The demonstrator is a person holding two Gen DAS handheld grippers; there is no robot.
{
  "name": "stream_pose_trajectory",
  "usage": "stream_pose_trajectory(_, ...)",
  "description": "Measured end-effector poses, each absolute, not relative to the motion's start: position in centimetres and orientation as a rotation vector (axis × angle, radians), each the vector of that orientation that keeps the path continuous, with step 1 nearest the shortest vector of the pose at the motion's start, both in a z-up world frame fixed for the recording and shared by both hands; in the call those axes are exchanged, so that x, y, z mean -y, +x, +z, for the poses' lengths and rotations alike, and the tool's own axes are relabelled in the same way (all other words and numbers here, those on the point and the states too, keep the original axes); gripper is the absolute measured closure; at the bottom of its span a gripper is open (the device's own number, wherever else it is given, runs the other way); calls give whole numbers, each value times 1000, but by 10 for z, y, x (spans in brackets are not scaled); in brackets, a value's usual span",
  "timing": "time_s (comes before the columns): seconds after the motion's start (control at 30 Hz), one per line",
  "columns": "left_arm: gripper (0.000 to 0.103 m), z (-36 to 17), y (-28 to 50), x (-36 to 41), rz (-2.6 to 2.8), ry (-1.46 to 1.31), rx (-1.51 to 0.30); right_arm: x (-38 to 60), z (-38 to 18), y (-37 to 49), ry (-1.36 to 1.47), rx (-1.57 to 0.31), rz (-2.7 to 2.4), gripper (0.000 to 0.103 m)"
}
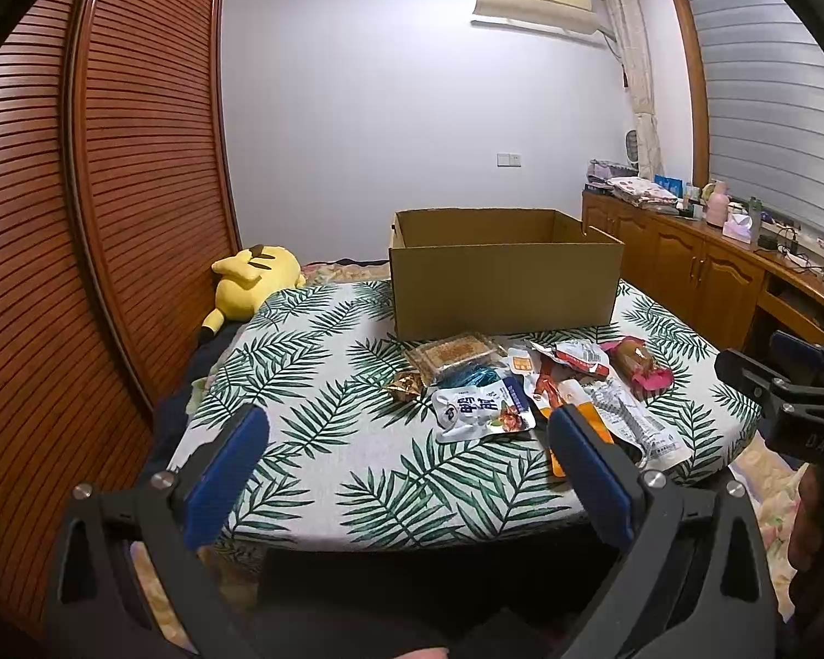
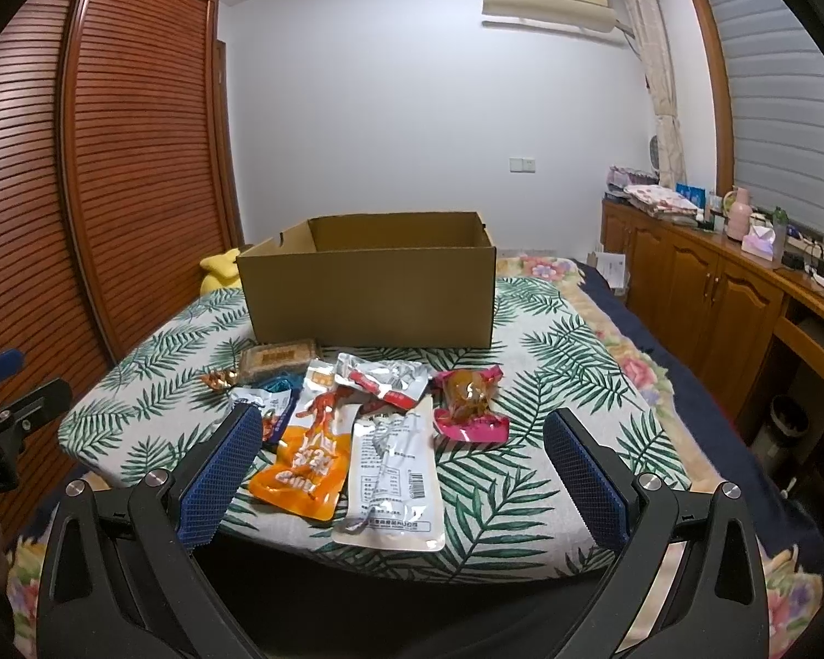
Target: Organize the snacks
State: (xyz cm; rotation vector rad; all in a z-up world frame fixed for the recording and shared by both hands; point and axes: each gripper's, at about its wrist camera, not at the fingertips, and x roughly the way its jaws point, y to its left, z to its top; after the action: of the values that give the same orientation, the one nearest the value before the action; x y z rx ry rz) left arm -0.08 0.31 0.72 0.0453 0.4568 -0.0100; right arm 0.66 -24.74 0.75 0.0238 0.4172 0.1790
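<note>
In the left wrist view, the left gripper fills the lower part of the frame with its jaws spread wide and nothing between them. In the right wrist view, the right gripper sits likewise in the lower part, jaws wide and empty. The snacks lie in a loose pile on the leaf-print cover, at the centre of the right wrist view: an orange packet, a long silver packet just beside it, a pink-wrapped snack to the right, and a clear tray of biscuits nearer the box. The open cardboard box stands upright just behind the pile. A yellow plush toy lies at centre left of the left wrist view, beside the slatted wardrobe.
</note>
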Motion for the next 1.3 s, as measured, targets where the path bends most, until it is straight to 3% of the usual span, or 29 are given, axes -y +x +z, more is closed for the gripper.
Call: stream_pose_trajectory(1.3,0,6,-5,2,-11,47,-455,246,4,6,32,-426,189,0)
